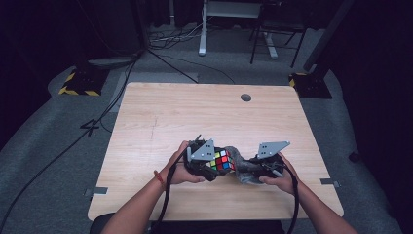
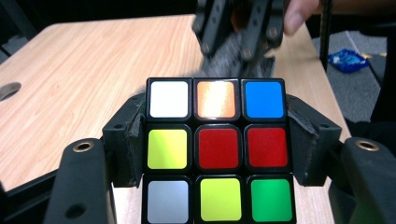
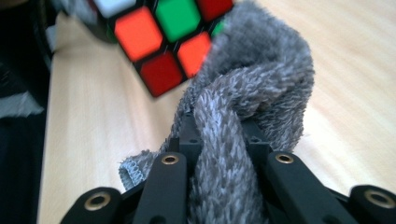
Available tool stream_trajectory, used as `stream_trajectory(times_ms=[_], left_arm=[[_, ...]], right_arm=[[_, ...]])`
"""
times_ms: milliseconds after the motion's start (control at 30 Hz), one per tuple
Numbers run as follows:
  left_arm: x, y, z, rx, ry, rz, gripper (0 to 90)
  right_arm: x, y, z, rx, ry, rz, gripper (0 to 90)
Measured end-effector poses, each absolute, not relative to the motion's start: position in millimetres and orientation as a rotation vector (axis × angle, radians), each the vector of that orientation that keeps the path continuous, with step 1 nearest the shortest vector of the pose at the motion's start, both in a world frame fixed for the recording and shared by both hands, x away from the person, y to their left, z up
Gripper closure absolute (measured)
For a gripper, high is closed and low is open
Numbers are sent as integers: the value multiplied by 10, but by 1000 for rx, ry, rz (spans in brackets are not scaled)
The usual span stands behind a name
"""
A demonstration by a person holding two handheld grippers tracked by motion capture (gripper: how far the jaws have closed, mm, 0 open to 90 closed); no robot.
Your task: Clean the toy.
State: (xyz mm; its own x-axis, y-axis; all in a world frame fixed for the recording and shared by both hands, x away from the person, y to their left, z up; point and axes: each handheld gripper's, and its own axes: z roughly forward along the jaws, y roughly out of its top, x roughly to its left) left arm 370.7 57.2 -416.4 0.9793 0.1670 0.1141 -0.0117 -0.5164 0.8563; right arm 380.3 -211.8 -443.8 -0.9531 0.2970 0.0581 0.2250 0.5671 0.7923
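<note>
My left gripper [image 2: 217, 154] clamps the puzzle cube [image 2: 217, 149] above the surface [image 1: 160, 112]; my right gripper [image 3: 219, 135], jaws clenched on the grey cloth [image 3: 252, 88], faces it, cloth touching the cube's near face.

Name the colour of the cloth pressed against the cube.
Grey: the cloth, seen best in the right gripper view.

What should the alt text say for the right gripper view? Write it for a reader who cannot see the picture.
A bunched grey towel is clamped between the right gripper's two black jaws and pressed against a colourful puzzle cube just beyond it. A pale wooden table lies underneath.
</note>
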Motion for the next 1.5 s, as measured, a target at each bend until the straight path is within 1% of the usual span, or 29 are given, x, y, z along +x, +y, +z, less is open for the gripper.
stream_trajectory(times_ms=[200,400,600,800,933,1167,1233,1300,1500], left_arm=[[3664,558,-4177,2093,82,241,335],[3739,657,-4171,2014,119,165,328],[3698,581,-4241,2107,115,209,329],[3694,496,-4293,2171,106,232,332],[3695,511,-4263,2167,105,264,335],[3694,601,-4153,2116,110,282,337],[3704,626,-4143,2102,111,260,337],[3699,620,-4166,2111,108,257,337],[3660,482,-4265,2162,70,222,336]], right_arm=[[3801,-2122,-4447,435,2754,1455,764],[3837,-2223,-4426,450,2703,1723,765],[3784,-2298,-4257,418,2610,1823,767],[3703,-2252,-4202,373,2582,1735,766],[3691,-2240,-4180,379,2568,1701,767],[3776,-2174,-4348,448,2671,1533,766],[3775,-2139,-4380,450,2692,1474,765],[3759,-2134,-4374,436,2679,1485,765],[3688,-2215,-4193,439,2539,1633,765]])
